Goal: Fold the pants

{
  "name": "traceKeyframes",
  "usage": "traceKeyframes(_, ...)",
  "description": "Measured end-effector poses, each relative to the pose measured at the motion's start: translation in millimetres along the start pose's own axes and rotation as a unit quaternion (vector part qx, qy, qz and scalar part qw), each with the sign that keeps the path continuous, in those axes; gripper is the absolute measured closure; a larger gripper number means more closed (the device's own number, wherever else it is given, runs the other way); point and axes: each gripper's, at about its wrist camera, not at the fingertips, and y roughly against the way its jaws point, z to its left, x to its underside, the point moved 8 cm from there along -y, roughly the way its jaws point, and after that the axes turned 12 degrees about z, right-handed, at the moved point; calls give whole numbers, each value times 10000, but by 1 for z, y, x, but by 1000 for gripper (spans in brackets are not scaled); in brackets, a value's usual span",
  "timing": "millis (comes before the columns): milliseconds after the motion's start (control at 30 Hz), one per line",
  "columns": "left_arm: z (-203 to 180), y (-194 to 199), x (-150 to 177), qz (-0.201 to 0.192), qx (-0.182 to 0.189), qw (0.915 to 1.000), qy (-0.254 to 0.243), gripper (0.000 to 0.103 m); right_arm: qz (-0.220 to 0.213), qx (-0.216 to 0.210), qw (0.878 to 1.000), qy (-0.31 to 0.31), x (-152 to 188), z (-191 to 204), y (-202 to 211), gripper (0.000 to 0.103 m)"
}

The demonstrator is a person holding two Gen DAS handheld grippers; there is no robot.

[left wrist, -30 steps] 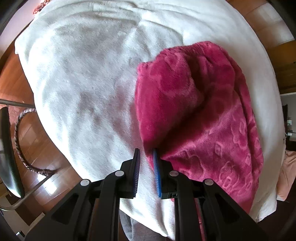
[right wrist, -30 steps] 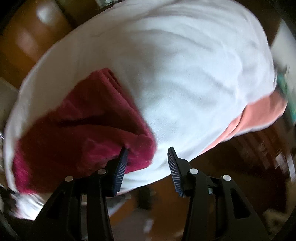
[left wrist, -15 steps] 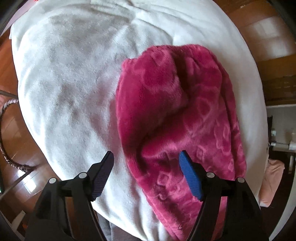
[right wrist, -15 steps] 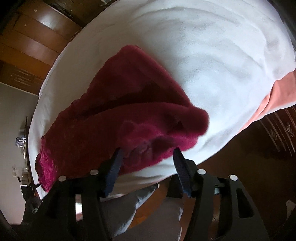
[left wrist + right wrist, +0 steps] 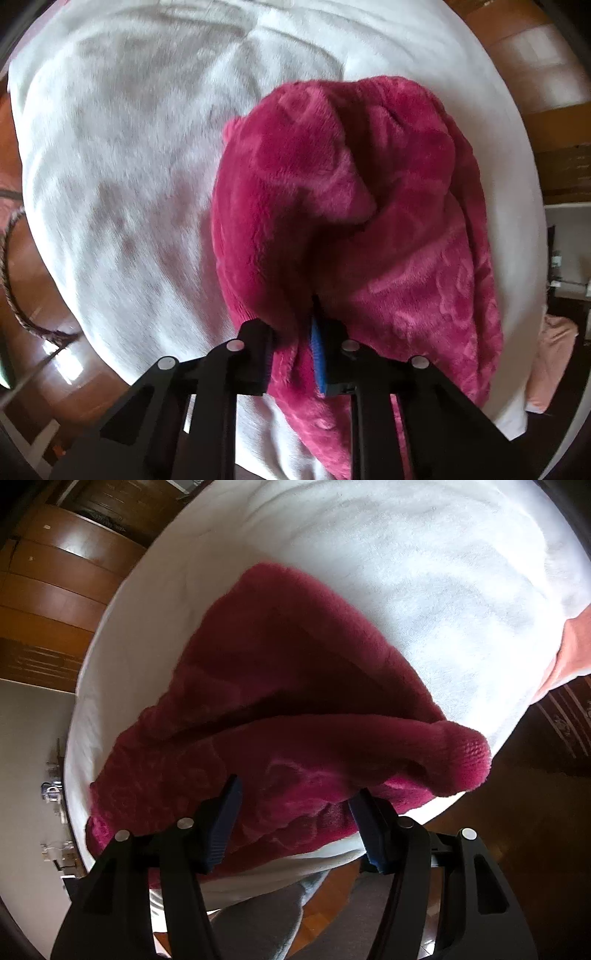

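Crimson fleece pants [image 5: 369,221] lie folded lengthwise on a white blanket [image 5: 129,147]. My left gripper [image 5: 290,332] points steeply down and is shut on a bunched fold at the pants' near edge, and the fabric rises into a ridge ahead of the blue pad. In the right wrist view the pants [image 5: 295,683] spread away over the blanket [image 5: 424,572], with a rolled knitted hem at the right. My right gripper [image 5: 297,794] stands open astride the near edge, with fabric between its fingers and no visible squeeze.
The blanket ends close below both grippers, over a wooden floor [image 5: 33,288]. A braided cord [image 5: 14,310] lies at left and a pink cloth [image 5: 550,354] at right. A salmon cloth [image 5: 576,642] borders the blanket. The person's grey-clad legs [image 5: 258,915] show beneath the right gripper.
My left gripper opened wide over the pants' edge, then closed on it and bunched the fabric. My right gripper widened and came down closer, now straddling the near edge.
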Motion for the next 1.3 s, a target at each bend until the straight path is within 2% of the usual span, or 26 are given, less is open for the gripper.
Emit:
traceKeyframes(133, 0, 12, -16, -125, -362, 9993, -15, 94, 54, -3, 9996, -267, 7, -7, -6, 43)
traceKeyframes(300, 0, 22, -34, -131, -690, 9975, -106, 95, 96, -379, 9983, -436, 12, -9, -9, 42)
traceKeyframes(400, -6, 17, -36, -68, -883, 9959, -196, 95, 52, -360, 9977, -572, 5, -10, -17, 45)
traceKeyframes(433, -6, 16, -36, -56, -966, 9951, -216, 95, 14, -273, 9978, -611, 3, -9, -21, 63)
traceKeyframes(467, -8, 15, -36, -45, -1061, 9940, -247, 95, 31, -155, 9976, -681, 2, -11, -23, 75)
traceKeyframes(500, -7, 14, -36, -32, -1138, 9931, -280, 95, 100, -112, 9971, -752, 3, -13, -25, 92)
traceKeyframes(600, -6, 14, -37, 13, -1227, 9921, -277, 95, 83, 14, 9970, -768, 11, -15, -16, 96)
traceKeyframes(700, -5, 13, -37, 22, -1265, 9916, -256, 94, 23, 423, 9975, -571, 23, -21, 2, 97)
traceKeyframes(767, -1, 13, -38, 31, -1363, 9901, -324, 94, -71, 1012, 9936, -505, 26, -40, 10, 97)
traceKeyframes(833, 1, 12, -38, 54, -1500, 9878, -405, 94, -137, 1333, 9896, -531, 23, -55, 11, 97)
traceKeyframes(900, 3, 12, -41, 70, -1635, 9855, -452, 94, -247, 1390, 9885, -547, 19, -60, 18, 97)
traceKeyframes(967, 2, 10, -41, 66, -1872, 9807, -557, 91, -486, 1383, 9883, -412, 13, -56, 34, 92)
traceKeyframes(1033, -5, 7, -38, 71, -2099, 9750, -728, 91, -682, 1440, 9870, -210, 5, -48, 49, 65)
traceKeyframes(1067, -8, 8, -37, 36, -2171, 9728, -814, 91, -845, 1491, 9852, -80, -2, -41, 59, 61)
traceKeyframes(1133, -19, 11, -33, -78, -2161, 9710, -1017, 90, -1103, 1581, 9810, 201, -15, -28, 76, 59)
traceKeyframes(1300, -31, 26, -19, -288, -1956, 9721, -1264, 84, -1294, 1541, 9777, 596, -39, -6, 97, 59)
